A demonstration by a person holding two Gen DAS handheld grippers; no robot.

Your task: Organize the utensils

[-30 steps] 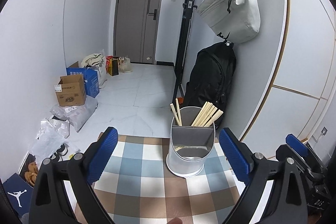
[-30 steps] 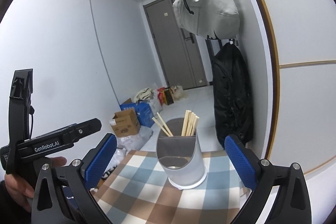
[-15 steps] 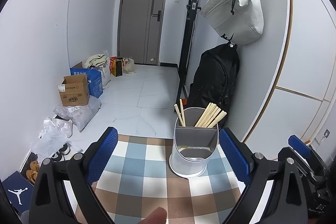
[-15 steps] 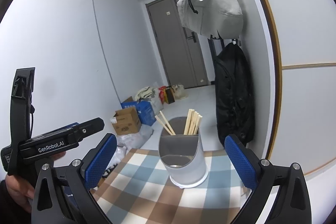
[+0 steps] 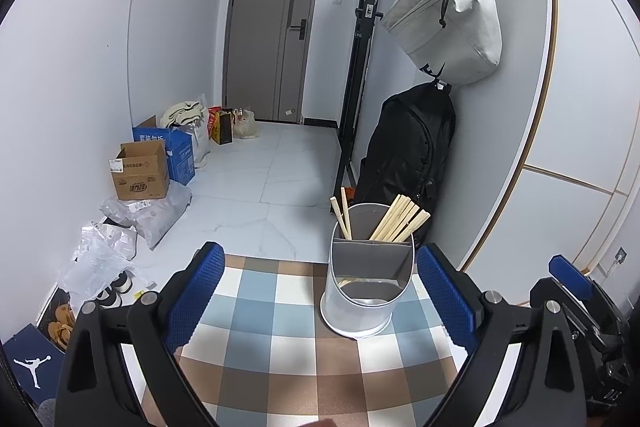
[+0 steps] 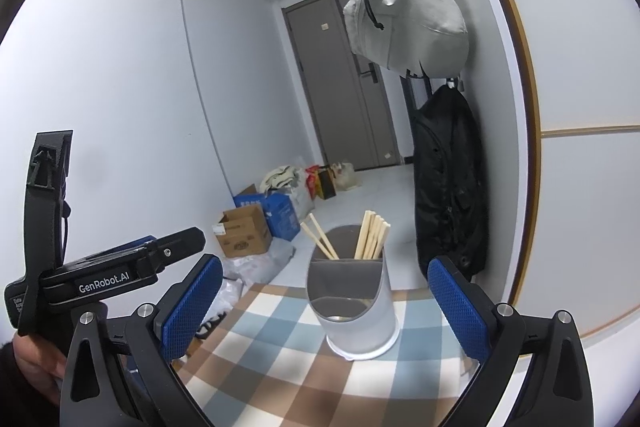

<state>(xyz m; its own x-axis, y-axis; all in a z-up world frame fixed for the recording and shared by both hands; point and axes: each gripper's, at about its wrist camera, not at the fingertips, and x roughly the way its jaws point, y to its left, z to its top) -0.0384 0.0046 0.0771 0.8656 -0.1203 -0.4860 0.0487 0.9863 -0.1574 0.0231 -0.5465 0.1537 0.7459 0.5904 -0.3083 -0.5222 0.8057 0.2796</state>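
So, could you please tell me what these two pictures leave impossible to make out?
- Left wrist view: the white divided utensil holder hides the wooden chopsticks' lower ends behind its wall.
- Both views: the bottom edge cuts off the checked tablecloth's near part.
- Cardboard box print: too small.

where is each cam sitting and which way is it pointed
Left wrist: on the left gripper, looking forward over the checked cloth at the holder and down the hall to the door; its own open fingers show, the right gripper at the right edge.
Right wrist: on the right gripper, facing the same way from further right; its open fingers show, the left gripper and a hand at left.
Shared: holder, chopsticks, cloth, door.
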